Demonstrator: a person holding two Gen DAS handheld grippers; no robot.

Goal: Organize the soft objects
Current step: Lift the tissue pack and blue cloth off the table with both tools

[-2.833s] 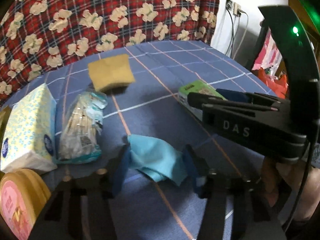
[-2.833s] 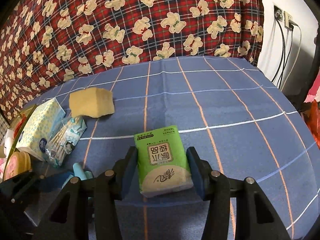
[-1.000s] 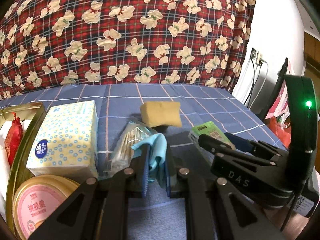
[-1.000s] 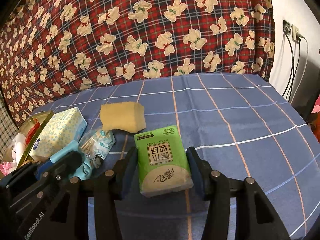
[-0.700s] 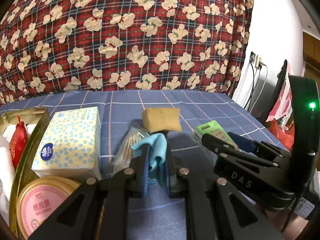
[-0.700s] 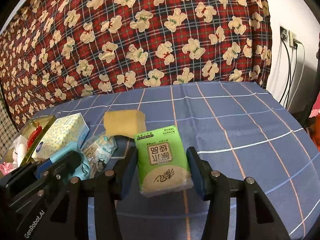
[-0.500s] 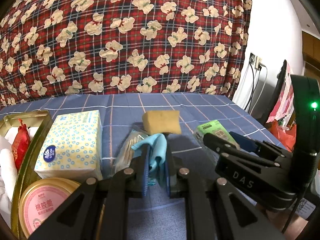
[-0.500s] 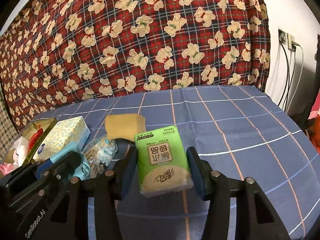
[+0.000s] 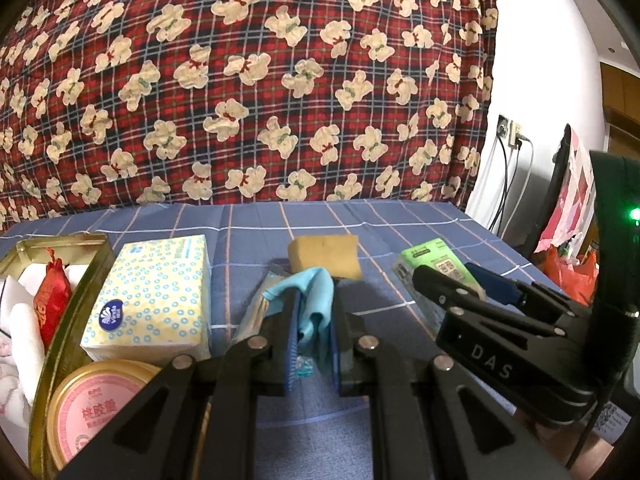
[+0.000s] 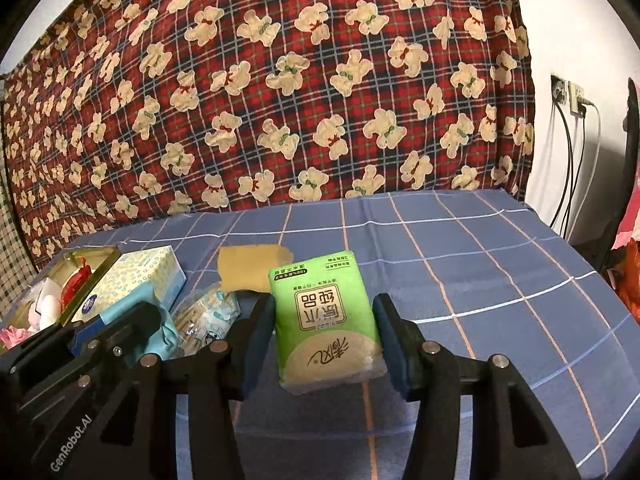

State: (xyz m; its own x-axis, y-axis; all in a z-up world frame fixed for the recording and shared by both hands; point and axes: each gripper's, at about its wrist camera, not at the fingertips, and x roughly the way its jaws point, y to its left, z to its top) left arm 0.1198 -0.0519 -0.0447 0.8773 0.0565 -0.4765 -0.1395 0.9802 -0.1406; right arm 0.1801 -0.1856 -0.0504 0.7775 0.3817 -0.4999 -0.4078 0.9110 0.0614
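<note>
Left gripper (image 9: 314, 344) fingers clamped on limp blue cloth (image 9: 316, 300); right gripper (image 10: 326, 340) fingers gripping green tissue pack (image 10: 324, 320), lengthwise forward.

The backdrop fabric (image 10: 280, 100) was red plaid with cream bears. The checked blue cloth-covered worktop (image 10: 480, 264) bore white and orange lines. The soft tissue pack (image 10: 324, 316) was green; the crumpled cloth (image 9: 316, 300) light blue; the rectangular sponge (image 9: 325, 254) yellow.
</note>
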